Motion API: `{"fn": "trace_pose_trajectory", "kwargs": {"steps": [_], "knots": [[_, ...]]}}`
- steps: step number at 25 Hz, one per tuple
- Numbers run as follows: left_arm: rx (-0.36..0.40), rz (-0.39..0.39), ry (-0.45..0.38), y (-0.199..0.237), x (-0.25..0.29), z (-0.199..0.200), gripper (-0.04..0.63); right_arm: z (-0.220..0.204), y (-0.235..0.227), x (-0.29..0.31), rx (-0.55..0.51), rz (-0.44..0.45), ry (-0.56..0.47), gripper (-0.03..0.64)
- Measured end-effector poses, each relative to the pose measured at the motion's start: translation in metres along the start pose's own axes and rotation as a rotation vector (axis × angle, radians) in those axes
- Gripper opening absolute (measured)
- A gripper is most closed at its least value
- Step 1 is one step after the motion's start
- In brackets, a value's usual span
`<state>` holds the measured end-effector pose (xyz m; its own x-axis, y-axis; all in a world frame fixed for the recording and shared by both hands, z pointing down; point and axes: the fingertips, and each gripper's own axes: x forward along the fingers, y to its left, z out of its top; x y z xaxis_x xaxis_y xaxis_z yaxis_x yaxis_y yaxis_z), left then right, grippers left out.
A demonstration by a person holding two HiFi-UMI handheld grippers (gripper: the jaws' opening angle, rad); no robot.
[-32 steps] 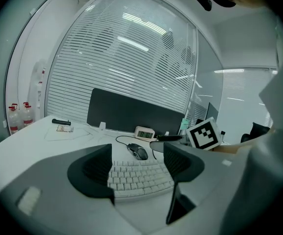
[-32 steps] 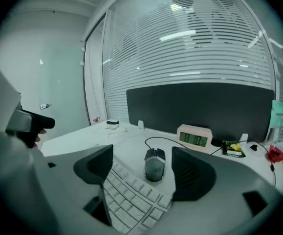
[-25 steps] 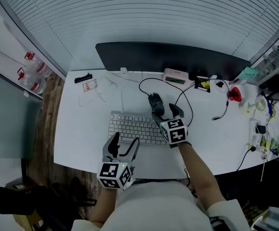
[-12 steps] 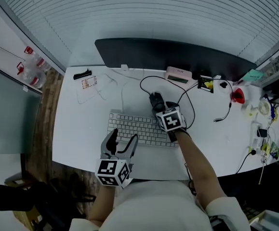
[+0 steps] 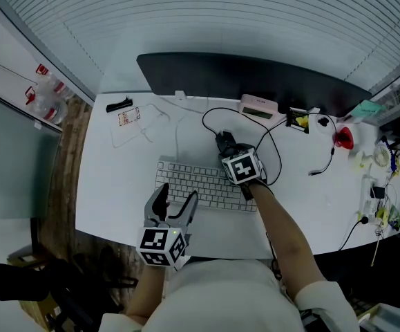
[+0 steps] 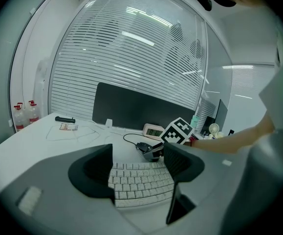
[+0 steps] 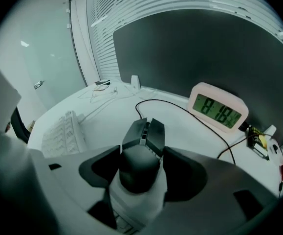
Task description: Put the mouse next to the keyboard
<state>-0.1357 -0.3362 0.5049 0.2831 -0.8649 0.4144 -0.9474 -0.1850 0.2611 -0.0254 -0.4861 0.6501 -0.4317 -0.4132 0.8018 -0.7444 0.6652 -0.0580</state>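
Right gripper (image 7: 142, 168) has slid forward past the keyboard's (image 5: 196, 184) far right corner, onto the mouse (image 7: 143, 136).
Jaws pinch the mouse's sides; it sits on the desk (image 5: 117, 185) toward the far edge. Grab looks made; carry and set-down beside the keyboard remain. Left gripper (image 6: 139, 168) hangs agape, empty, at the near edge.

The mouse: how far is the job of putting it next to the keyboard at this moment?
Done: the right hand-held gripper has its jaws against both sides of the mouse, which lies behind the far right corner of the keyboard. In hand: the grasp; the mouse seems not yet lifted. Left: carrying it beside the keyboard and releasing it. The left hand-held gripper is open and empty.
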Motion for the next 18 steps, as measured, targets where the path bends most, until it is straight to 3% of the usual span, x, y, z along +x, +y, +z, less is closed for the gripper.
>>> {"fn": "trace_pose_trajectory", "kwargs": {"steps": [18], "knots": [[0.020,-0.022,-0.015,-0.010,-0.017,0.002,0.328,0.015,-0.006,-0.040,-0.023,-0.054,-0.105,0.264]]}}
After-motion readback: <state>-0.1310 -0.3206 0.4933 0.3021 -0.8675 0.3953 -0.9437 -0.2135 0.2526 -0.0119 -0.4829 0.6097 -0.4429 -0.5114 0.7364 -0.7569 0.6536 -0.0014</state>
